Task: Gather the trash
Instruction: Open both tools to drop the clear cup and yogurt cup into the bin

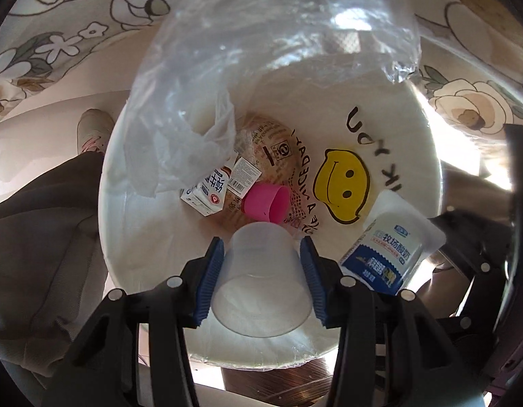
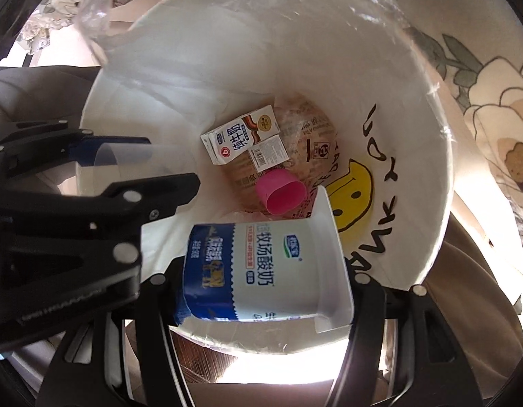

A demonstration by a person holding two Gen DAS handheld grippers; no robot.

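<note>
Hiding the right gripper's [image 2: 265, 291] fingers, the clamped yogurt cup [image 2: 261, 271].

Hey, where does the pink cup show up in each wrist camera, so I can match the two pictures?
Left wrist view: the pink cup lies on its side at the bin's bottom, near picture centre, just beyond the clear cup held by the left gripper.
Right wrist view: the pink cup lies right of centre, just above the yogurt cup.
Shared landmark: the yellow smiley face on the bin liner, right of the pink cup.
</note>
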